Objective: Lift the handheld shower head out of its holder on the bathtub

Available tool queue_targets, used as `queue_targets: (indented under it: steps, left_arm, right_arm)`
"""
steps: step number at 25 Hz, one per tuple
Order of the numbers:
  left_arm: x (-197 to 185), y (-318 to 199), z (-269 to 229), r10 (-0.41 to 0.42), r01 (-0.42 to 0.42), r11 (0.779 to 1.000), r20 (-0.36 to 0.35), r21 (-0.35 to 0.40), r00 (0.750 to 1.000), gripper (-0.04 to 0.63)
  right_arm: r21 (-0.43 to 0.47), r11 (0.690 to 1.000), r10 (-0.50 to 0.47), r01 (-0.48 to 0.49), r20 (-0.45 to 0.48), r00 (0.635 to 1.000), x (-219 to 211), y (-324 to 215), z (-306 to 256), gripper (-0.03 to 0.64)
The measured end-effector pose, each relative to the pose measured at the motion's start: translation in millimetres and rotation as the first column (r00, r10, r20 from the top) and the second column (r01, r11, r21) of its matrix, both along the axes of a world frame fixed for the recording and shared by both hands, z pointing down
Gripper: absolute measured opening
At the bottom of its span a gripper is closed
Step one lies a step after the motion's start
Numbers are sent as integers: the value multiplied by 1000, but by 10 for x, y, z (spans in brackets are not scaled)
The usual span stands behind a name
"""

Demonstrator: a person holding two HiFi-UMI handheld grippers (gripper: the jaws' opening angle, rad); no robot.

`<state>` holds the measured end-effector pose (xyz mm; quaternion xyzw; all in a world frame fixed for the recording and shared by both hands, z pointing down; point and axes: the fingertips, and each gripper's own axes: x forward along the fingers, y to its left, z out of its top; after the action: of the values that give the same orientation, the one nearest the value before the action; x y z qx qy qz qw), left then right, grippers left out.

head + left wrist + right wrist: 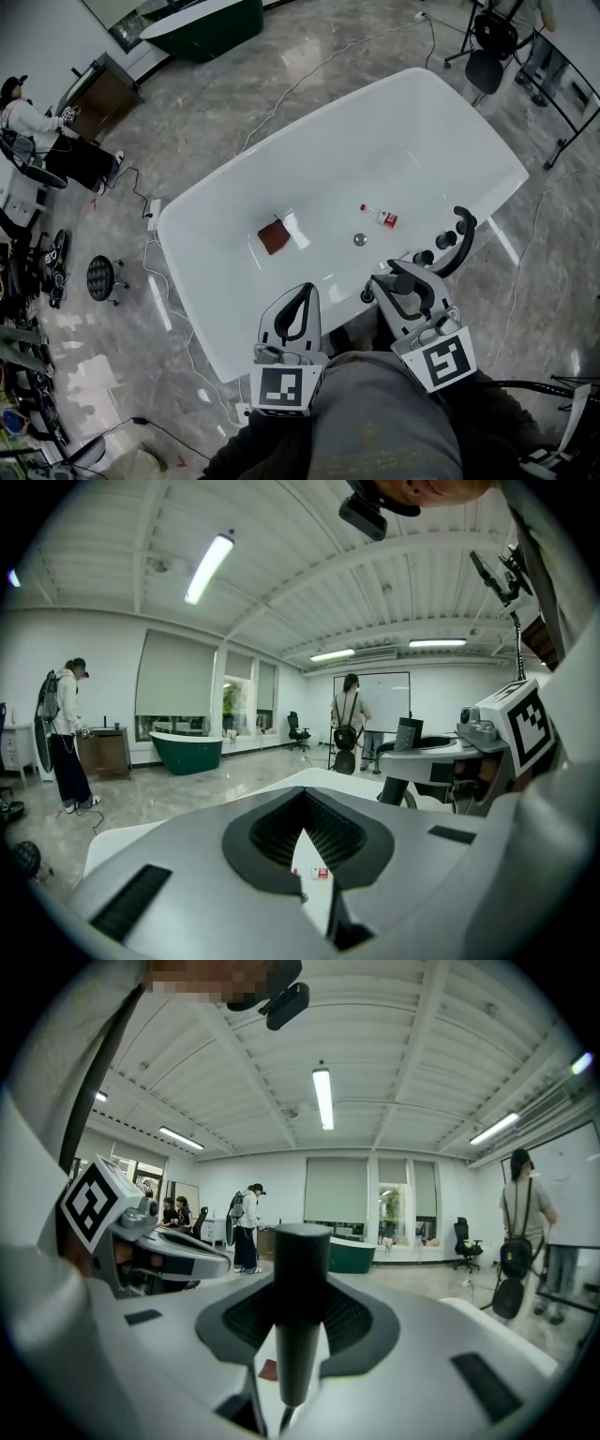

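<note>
The white bathtub (234, 202) lies below me in the head view. The black handheld shower head (461, 234) rises over the tub's right rim, beside the black tap knobs (424, 256). My right gripper (405, 284) is shut on its handle. In the right gripper view the black handle (300, 1279) stands upright between the dark pads (246, 1321), hiding the gap at my right gripper (298, 1312). My left gripper (298, 305) hovers over the tub's near rim, shut and holding nothing. In the left gripper view its tips (305, 803) meet, and the shower head's top (409, 731) shows to the right.
A red-brown cloth (274, 236), a small bottle (380, 216) and the drain (360, 240) lie in the tub. Cables (150, 211) trail over the marble floor on the left. A dark green tub (202, 23), chairs (487, 56) and a seated person (37, 131) are farther off.
</note>
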<state>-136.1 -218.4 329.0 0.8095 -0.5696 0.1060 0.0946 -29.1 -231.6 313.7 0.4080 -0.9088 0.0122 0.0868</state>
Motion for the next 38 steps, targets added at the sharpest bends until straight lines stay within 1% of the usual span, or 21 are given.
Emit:
queue_targets:
  steps: [4,14,23,28,32,38]
  left_arm:
    - [19,-4,6,2,-2,1000,-3,-10,1000,3]
    - [-18,48,49,36,-36,999,-9,10,999,3]
    - [-11,198,81,71,-71,997,-13,14,997,3]
    - [-16,260,19,62,-62,998,-7,26,998,3]
    - [94,343,-38,49,-50,998,8,46,999,3]
    - [411,619,-59,16,-17,999,21,46,1000,3]
  right_arm:
    - [-4,1000,-3,3,-6,1000,12,-30,0,129]
    - [-1,1000,-3,3,-15,1000,-115,-8,45,129]
    - [42,998,57,-56,-16,998,-63,54,-18,129]
    - [77,996,53,-53,-1,999,-59,112,-126,129]
    - [120,992,26,-29,22,999,-13,226,-250,129]
    - [176,984,-29,19,50,998,200,516,-484,129]
